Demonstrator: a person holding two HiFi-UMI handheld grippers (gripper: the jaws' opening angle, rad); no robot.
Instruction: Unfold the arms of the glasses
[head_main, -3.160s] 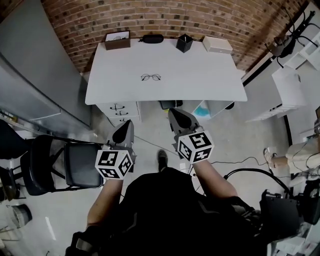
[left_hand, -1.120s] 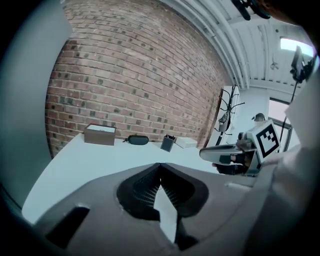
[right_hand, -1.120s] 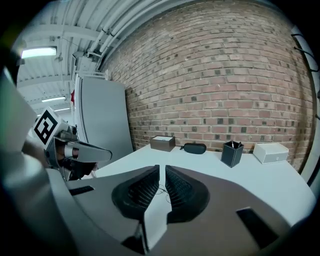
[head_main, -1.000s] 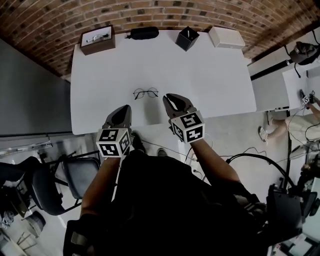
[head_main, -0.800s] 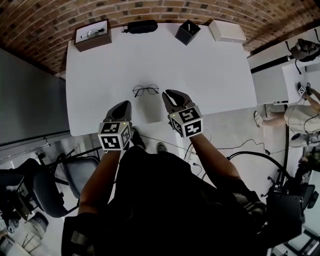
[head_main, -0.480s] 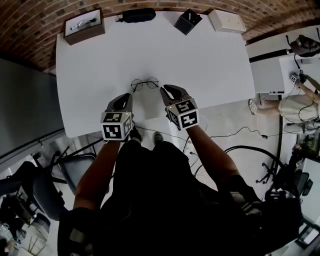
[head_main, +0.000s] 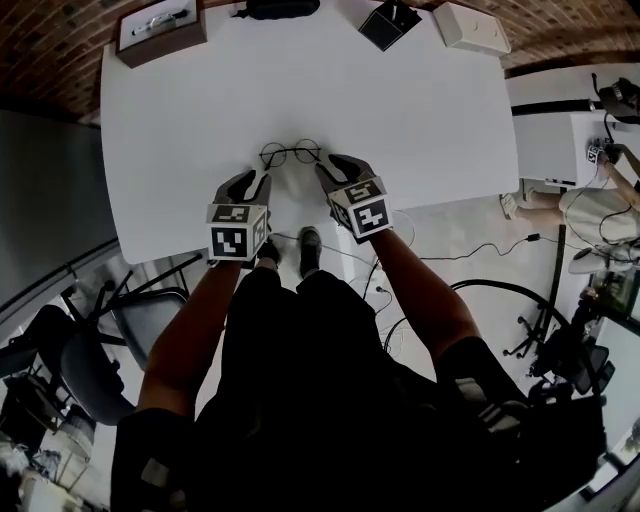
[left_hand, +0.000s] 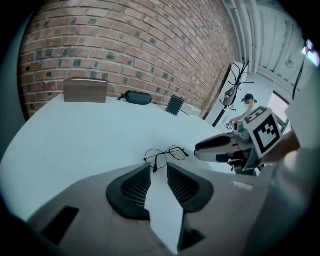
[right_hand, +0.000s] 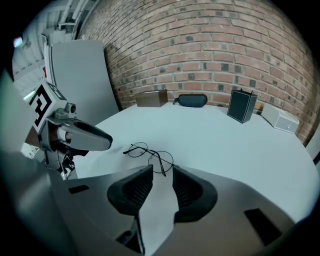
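Crosswise, glasses (head_main: 291, 153) lie left-to-right, seemingly folded, left tongs (left_hand: 158, 166), right tongs (right_hand: 162, 169), just opening, empty.

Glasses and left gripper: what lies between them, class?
Only bare table, as the left gripper view shows. The left gripper is empty, its jaws having just been opening, the glasses beyond their tips.

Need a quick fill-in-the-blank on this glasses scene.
The glasses lie with their arms ___.
They rest on a white ___.
The left gripper and right gripper flank them, jaws ___, nothing between.
The wall behind is ___.
Missing: folded; table; open; brick.
Both grippers' jaws have just been opening.
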